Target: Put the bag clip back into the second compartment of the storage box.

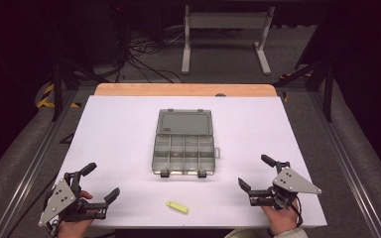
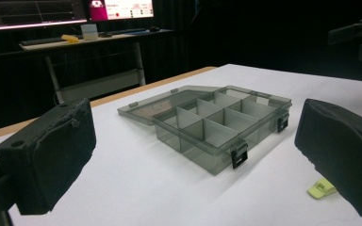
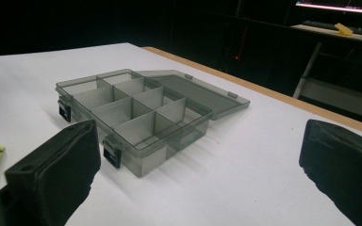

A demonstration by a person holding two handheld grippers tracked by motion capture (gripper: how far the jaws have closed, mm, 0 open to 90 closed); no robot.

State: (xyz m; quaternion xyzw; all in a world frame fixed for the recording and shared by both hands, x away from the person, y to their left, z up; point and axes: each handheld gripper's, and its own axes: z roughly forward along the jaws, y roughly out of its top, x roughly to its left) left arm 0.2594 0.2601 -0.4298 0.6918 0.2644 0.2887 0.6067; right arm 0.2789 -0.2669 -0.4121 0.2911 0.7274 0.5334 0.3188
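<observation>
My left gripper (image 1: 101, 181) and right gripper (image 1: 256, 173) rest on the white tabletop (image 1: 119, 129), jaws wide and empty. Between them lies the open smoke-grey compartment box (image 1: 183, 153). A yellow-green clip (image 1: 177, 207) lies nearer me, nothing blocking it.

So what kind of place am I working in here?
Probably a lab recording station: a white-topped table framed by metal rails, lit monitors on a desk behind, and loose cables on the floor.
</observation>
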